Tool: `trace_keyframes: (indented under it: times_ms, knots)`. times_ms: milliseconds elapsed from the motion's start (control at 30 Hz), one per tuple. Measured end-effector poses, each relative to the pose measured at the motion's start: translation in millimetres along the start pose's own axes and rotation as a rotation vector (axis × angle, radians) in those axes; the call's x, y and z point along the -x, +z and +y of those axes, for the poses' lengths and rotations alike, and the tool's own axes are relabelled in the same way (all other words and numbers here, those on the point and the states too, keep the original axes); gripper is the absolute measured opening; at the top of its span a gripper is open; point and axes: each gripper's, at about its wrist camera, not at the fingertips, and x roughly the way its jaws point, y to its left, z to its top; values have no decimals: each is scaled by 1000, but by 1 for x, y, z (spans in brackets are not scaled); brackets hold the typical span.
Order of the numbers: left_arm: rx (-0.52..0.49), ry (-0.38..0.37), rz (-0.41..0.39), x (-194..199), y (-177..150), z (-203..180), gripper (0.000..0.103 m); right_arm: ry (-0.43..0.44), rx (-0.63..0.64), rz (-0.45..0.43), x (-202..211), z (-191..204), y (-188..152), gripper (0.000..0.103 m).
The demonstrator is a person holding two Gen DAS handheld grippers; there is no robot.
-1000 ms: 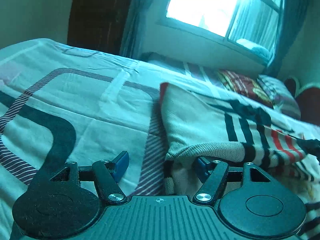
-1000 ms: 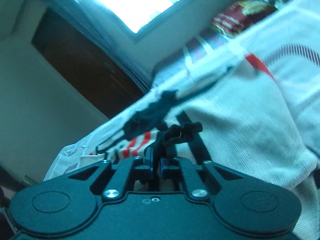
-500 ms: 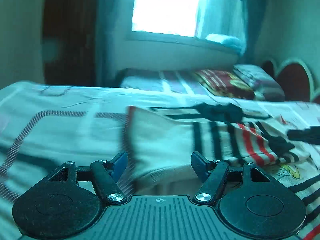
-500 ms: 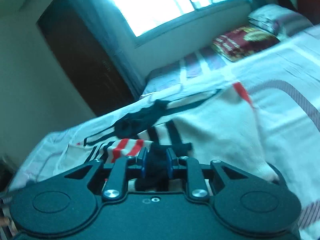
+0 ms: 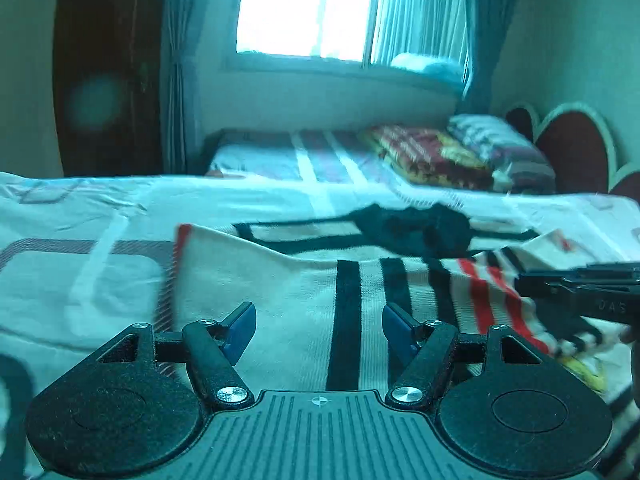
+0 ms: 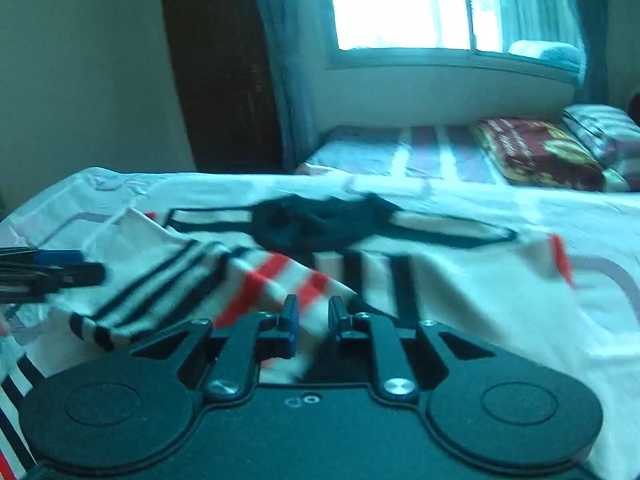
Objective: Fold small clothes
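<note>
Blue fingers (image 5: 239, 330) of the left gripper (image 5: 318, 330) stand wide above a cream striped garment (image 5: 288, 300). Right gripper (image 6: 312, 316) has been parting its narrow jaws; nothing is visibly pinched. Black and red bands cross the garment, spread on the bedsheet (image 5: 80, 280).

1 striped garment (image 5: 304, 292), 2 claws — left (image 5: 319, 330), right (image 6: 311, 320) — 1 window (image 5: 344, 8), 2 pillows (image 5: 432, 156).
</note>
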Motion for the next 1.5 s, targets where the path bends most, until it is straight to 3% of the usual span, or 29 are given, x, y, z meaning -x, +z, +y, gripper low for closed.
trace_keyframes:
  times_ms: [33, 100, 133, 233, 333, 433, 467, 533, 600, 633, 700, 733, 767, 833, 933, 1067, 1167, 1267, 1367, 1467, 1500]
  knots:
    - [6, 13, 63, -16, -2, 2, 70, -1, 9, 25, -11, 4, 1, 13]
    - [-13, 19, 72, -24, -3, 7, 69, -44, 43, 100, -34, 2, 3, 12]
    - [-32, 25, 78, -22, 3, 7, 69, -36, 45, 87, -33, -1, 7, 12]
    - [-83, 55, -8, -17, 22, 16, 70, -7, 19, 5, -23, -10, 20, 19]
    - [-47, 47, -1, -41, 37, 34, 70, 31, -6, 10, -37, -10, 28, 18]
    - [-22, 50, 99, -74, 36, 44, 70, -17, 20, 82, -64, -7, 29, 16]
    - [-20, 44, 88, -77, 35, 46, 72, -19, 16, 92, -70, -9, 29, 15]
    - [-22, 43, 90, -73, 42, 43, 72, -26, -1, 77, -67, -11, 34, 16]
    - [-55, 51, 40, -64, 46, 42, 72, -4, 7, 13, -58, -9, 37, 20]
    - [-45, 61, 63, -69, 48, 46, 72, 14, 13, -3, -57, -7, 38, 20]
    - [8, 45, 130, -84, 43, 57, 75, -18, 32, 41, -70, -6, 38, 20]
    - [10, 36, 117, -83, 42, 59, 75, -59, 46, 99, -81, -7, 35, 19]
    - [19, 47, 118, -79, 42, 59, 75, -62, 49, 99, -83, -10, 32, 18]
    - [15, 55, 86, -60, 42, 53, 75, -50, 1, 70, -66, -19, 33, 18]
    - [12, 0, 24, -25, 28, 39, 75, -24, -32, -2, -29, -26, 27, 23]
    - [-31, -4, 52, -23, -1, 15, 75, 59, 37, 39, -12, -12, 5, 23]
    - [-59, 28, 8, -15, -21, 19, 76, -28, 144, 69, -8, -6, -12, 22]
    - [-64, 71, 24, -5, -23, 29, 75, -155, 76, 62, 12, -30, -17, 22]
    - [-64, 106, 30, 7, -22, 30, 75, -137, -12, 61, 25, -49, -20, 21]
    - [-54, 57, -32, 23, -22, 18, 76, -116, -29, -14, 44, -40, -18, 26]
    - [-65, 41, -16, 21, -24, 13, 76, -96, -28, -13, 45, -36, -19, 24]
